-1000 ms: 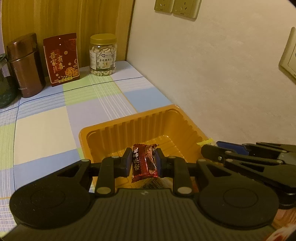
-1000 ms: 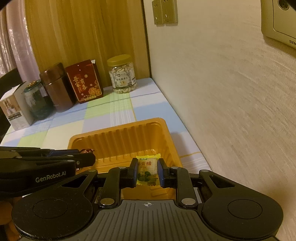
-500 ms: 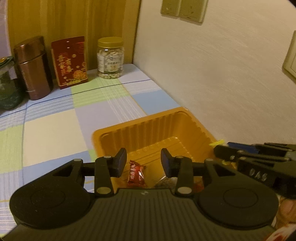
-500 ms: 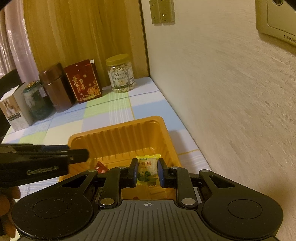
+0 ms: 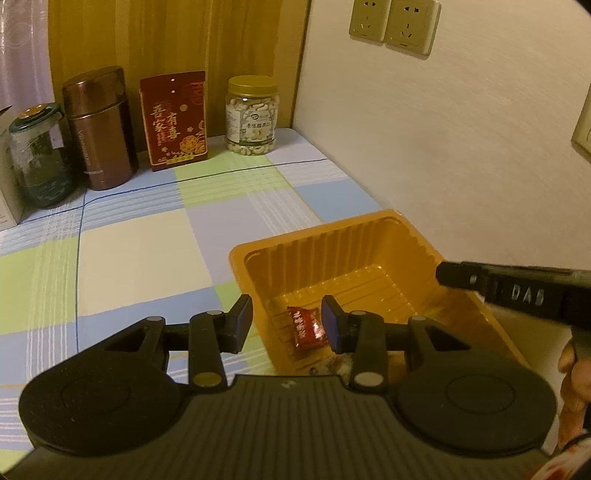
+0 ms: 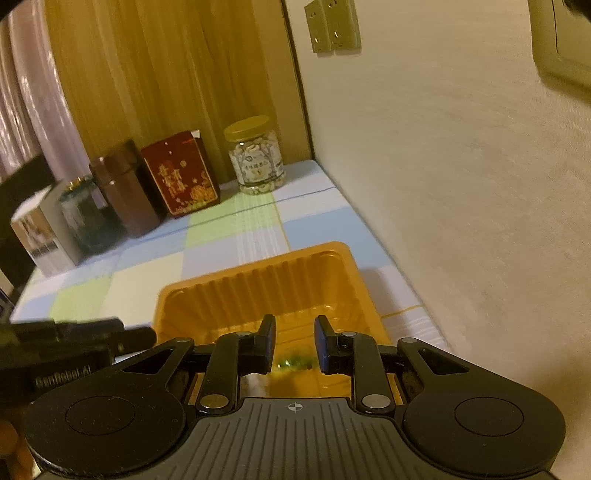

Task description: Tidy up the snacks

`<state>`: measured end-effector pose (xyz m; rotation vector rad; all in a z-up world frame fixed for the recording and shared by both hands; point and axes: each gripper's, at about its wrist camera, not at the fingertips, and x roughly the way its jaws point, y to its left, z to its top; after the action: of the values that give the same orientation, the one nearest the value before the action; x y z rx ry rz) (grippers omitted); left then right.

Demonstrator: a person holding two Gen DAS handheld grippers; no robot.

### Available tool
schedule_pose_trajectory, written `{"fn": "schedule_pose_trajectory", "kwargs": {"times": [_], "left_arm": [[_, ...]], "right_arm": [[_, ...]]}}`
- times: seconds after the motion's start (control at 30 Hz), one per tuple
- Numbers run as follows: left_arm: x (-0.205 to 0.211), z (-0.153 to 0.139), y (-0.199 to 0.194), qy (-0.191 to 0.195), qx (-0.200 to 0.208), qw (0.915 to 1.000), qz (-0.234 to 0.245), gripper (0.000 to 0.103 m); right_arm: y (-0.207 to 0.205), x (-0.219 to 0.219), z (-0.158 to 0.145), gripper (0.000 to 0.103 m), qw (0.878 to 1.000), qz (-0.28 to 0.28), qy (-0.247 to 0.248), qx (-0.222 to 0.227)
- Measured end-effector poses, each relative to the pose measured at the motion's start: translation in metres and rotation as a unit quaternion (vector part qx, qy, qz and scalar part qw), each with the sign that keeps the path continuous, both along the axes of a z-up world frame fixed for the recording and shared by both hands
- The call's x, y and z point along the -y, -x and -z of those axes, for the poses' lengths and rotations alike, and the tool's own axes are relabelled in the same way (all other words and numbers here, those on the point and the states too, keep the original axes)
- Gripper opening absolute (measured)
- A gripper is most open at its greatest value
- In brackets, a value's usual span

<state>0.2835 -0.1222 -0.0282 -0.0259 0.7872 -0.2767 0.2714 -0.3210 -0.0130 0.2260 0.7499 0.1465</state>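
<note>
Snacks point(image 5: 307, 328) lie in the tray point(image 5: 332, 236), both my left fingers point(image 5: 242, 319) and right fingers point(image 6: 266, 343) spread wide and empty, so I should lift straight up, clear of the rim.

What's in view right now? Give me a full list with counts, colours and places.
Tray: 1, orange, on the cloth by the wall.
Red snack packet: 1, red, lying in the tray.
Green-and-yellow snack: 1, blurred, in the tray below the right gripper.
Other wrapper: 1, pale, near edge of the tray, mostly hidden.
Nut jar: 1, clear with gold lid, back corner.
Red box: 1, red and gold, left of the jar.
Brown canister: 1, left of the box.
Glass jar: 1, dark green, far left.
Carton: 1, white, far left.
Wall sockets: 2 side by side, beige; more at the right edge.
Tablecloth: 1, checked.
Left gripper: open.
Right gripper: open.
</note>
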Motion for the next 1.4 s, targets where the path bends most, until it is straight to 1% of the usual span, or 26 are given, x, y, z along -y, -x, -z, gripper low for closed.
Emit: {"fn": "schedule_pose_trajectory", "kwargs": {"times": [0.03, 0.2, 0.3, 0.43, 0.47, 0.5, 0.57, 0.63, 0.7, 0.87, 0.93, 1.07, 1.13, 1.4], "left_arm": [[-0.002, 0.001, 0.002, 0.001, -0.001, 1.0, -0.003, 0.039], [-0.011, 0.003, 0.017, 0.005, -0.006, 0.9999, -0.014, 0.045], [-0.016, 0.002, 0.03, 0.008, -0.009, 0.9997, -0.02, 0.05], [-0.02, -0.004, 0.051, 0.007, -0.006, 0.9995, -0.029, 0.065], [-0.021, -0.006, 0.057, 0.007, -0.006, 0.9995, -0.032, 0.07], [-0.023, -0.008, 0.062, 0.007, -0.006, 0.9994, -0.034, 0.073], [-0.025, -0.013, 0.072, 0.008, -0.004, 0.9991, -0.041, 0.083], [-0.028, -0.019, 0.086, 0.008, -0.001, 0.9989, -0.046, 0.089], [-0.029, -0.026, 0.099, 0.008, 0.004, 0.9988, -0.049, 0.092], [-0.034, -0.041, 0.135, 0.009, 0.011, 0.998, -0.061, 0.101], [-0.036, -0.045, 0.149, 0.007, 0.013, 0.9976, -0.068, 0.103], [-0.047, -0.05, 0.176, 0.024, 0.009, 0.996, -0.085, 0.103], [-0.051, -0.052, 0.19, 0.024, 0.01, 0.9955, -0.091, 0.103], [-0.068, -0.07, 0.243, 0.04, 0.031, 0.9935, -0.102, 0.103]], "right_arm": [[0.0, 0.001, -0.001, 0.025, 1.0, 0.003, -0.003, 0.001], [0.008, 0.01, -0.006, 0.041, 1.0, 0.02, -0.01, 0.004], [0.019, 0.014, -0.009, 0.046, 0.999, 0.028, -0.016, 0.003], [0.039, 0.015, -0.013, 0.05, 0.999, 0.028, -0.019, 0.0], [0.045, 0.014, -0.014, 0.053, 0.999, 0.028, -0.019, 0.0], [0.052, 0.014, -0.016, 0.057, 0.999, 0.027, -0.019, 0.0], [0.065, 0.012, -0.02, 0.061, 1.0, 0.025, -0.019, -0.001], [0.078, 0.01, -0.023, 0.067, 0.999, 0.027, -0.019, -0.003], [0.092, 0.009, -0.026, 0.071, 0.999, 0.026, -0.02, -0.006], [0.126, 0.006, -0.035, 0.075, 1.0, 0.022, -0.017, -0.011], [0.14, 0.004, -0.039, 0.076, 1.0, 0.017, -0.013, -0.009], [0.169, -0.003, -0.049, 0.078, 1.0, 0.012, -0.001, 0.002], [0.181, -0.009, -0.054, 0.078, 1.0, 0.008, 0.009, 0.009], [0.231, -0.032, -0.065, 0.08, 1.0, -0.007, 0.02, 0.014]]}}
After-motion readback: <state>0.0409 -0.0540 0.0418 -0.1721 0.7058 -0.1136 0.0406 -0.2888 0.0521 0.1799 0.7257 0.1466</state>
